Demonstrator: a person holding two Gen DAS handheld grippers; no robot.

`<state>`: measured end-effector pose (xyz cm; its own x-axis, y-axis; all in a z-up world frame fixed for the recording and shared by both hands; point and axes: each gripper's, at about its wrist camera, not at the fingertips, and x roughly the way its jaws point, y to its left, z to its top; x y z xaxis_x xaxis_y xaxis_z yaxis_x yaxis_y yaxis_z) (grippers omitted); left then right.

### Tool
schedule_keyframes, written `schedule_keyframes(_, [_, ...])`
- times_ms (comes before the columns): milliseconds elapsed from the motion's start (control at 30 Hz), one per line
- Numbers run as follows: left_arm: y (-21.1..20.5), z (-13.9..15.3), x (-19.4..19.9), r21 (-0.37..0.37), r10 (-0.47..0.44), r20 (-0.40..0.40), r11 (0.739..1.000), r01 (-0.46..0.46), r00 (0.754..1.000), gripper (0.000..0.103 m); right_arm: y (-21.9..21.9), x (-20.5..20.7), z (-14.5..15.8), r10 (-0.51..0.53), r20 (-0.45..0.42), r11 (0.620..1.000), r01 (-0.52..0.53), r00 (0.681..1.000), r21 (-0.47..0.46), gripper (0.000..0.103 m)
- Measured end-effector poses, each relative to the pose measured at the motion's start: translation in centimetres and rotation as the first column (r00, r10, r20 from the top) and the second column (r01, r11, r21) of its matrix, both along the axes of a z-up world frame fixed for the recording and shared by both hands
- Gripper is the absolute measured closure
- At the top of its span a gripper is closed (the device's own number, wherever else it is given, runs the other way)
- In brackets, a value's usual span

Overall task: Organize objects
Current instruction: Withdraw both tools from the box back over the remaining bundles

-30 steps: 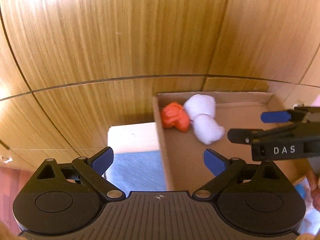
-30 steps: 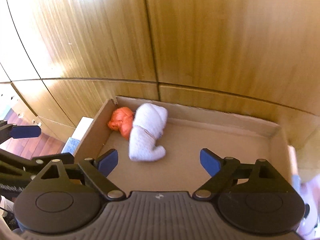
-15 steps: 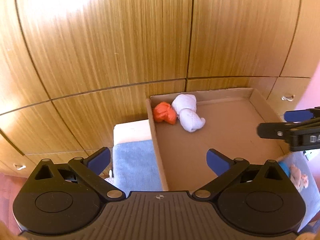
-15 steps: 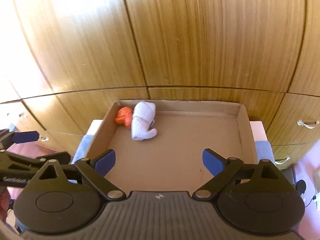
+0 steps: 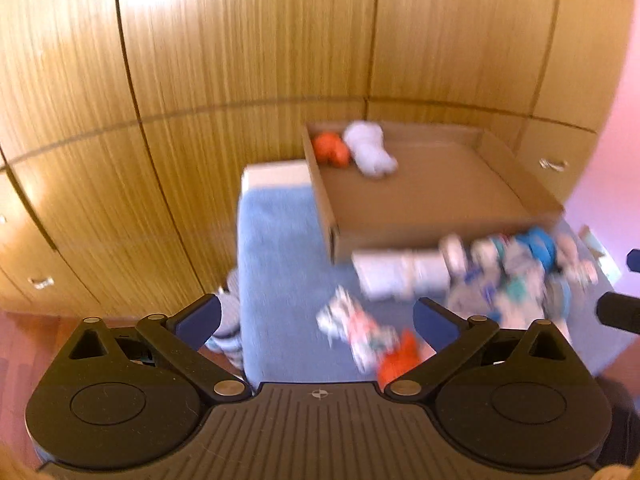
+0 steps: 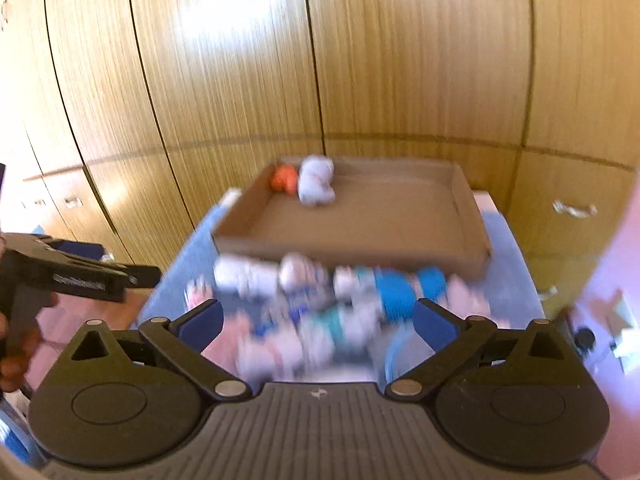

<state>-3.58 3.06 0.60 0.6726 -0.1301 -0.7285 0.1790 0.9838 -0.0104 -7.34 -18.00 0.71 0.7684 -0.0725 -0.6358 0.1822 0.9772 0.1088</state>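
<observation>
Both pairs of fingers are empty: those of my right gripper [image 6: 316,322] are opening toward their widest with nothing pressed between the pads, and my left gripper [image 5: 316,318] stands spread wide as well. Just ahead of and below my right fingers the heap of rolled socks [image 6: 328,300] runs crosswise along the near wall of the cardboard box [image 6: 352,252] on the blue cover [image 5: 280,248]. Two bundles, orange [image 5: 330,148] and white [image 5: 370,148], lie in the box's far left corner, so I judge my right hand the nearer to the heap, while one loose patterned sock [image 5: 360,336] lies between my left fingers.
</observation>
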Motion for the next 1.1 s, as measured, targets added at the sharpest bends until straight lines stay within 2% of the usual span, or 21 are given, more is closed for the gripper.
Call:
schedule_keyframes(133, [-0.6, -1.7, -3.3, -0.012, -0.06, -0.014, 0.998, 0.06, 0.998, 0.0, 0.5, -1.1, -2.9, -0.022, -0.017, 0.999, 0.022, 1.0, -0.026, 0.003])
schedule_keyframes(233, [-1.6, -2.8, -4.9, 0.008, -0.107, -0.018, 0.994, 0.107, 0.994, 0.0, 0.9, -0.9, -4.3, -0.022, -0.027, 0.999, 0.021, 0.999, -0.04, 0.004])
schedule_keyframes(533, [-2.7, -5.5, -4.6, 0.075, -0.11, -0.048, 0.991, 0.113, 0.993, 0.0, 2.2, 0.6, -7.8, -0.003, -0.04, 0.996, 0.0, 0.999, -0.085, 0.006])
schedule_keyframes(733, [-2.8, -6.4, -3.9, 0.094, -0.107, -0.054, 0.989, 0.111, 0.993, 0.0, 2.0, 1.3, -8.9, -0.001, -0.042, 0.996, -0.003, 0.999, -0.093, 0.01])
schedule_keyframes(800, [-3.0, -6.5, -3.9, 0.101, -0.109, -0.046, 0.988, 0.113, 0.993, 0.0, 1.9, 1.3, -9.1, 0.006, -0.043, 0.996, -0.01, 0.999, -0.089, 0.018])
schedule_keyframes(900, [-3.1, -6.5, -4.1, 0.121, -0.116, -0.036, 0.985, 0.119, 0.993, 0.0, 1.7, 0.8, -8.9, 0.015, -0.027, 0.997, -0.017, 1.0, -0.073, 0.025])
schedule_keyframes(1100, [-2.2, -6.2, -4.4, 0.15, -0.077, -0.026, 0.985, 0.08, 0.997, 0.0, 0.8, -0.4, -7.9, -0.002, 0.008, 0.999, 0.003, 1.0, -0.048, 0.028])
